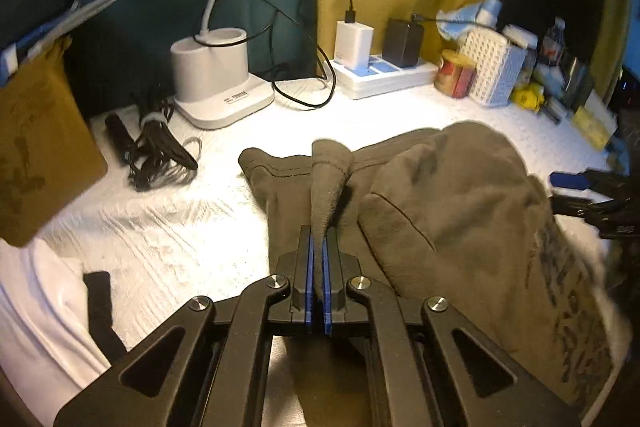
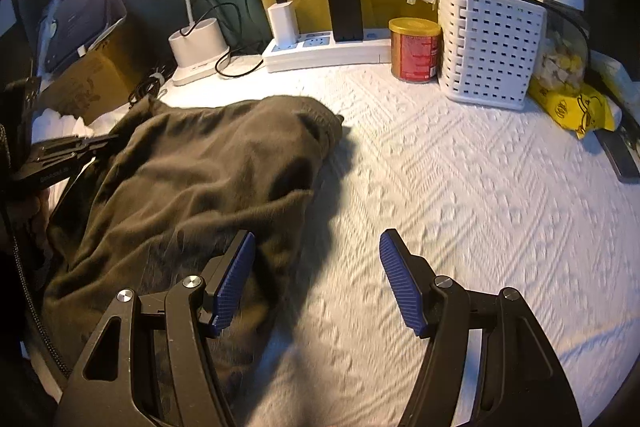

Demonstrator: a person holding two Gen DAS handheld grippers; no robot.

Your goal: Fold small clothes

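**Garment pinched, left side**

One olive-grey garment [image 1: 448,211], rumpled, faded print on one part, lying on white textured cloth [image 2: 460,187]. Fold pinched upright in left gripper [image 1: 319,259]. Right gripper [image 2: 316,279] spread wide, holding nothing, beside garment edge. Two chargers in one power strip [image 2: 320,51].

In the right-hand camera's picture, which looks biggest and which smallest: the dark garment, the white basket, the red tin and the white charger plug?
As they appear in that view:
1. Dark garment, though it lies nearest the camera.
2. White basket.
3. Red tin.
4. White charger plug, farther back, so it may look smaller than it is.
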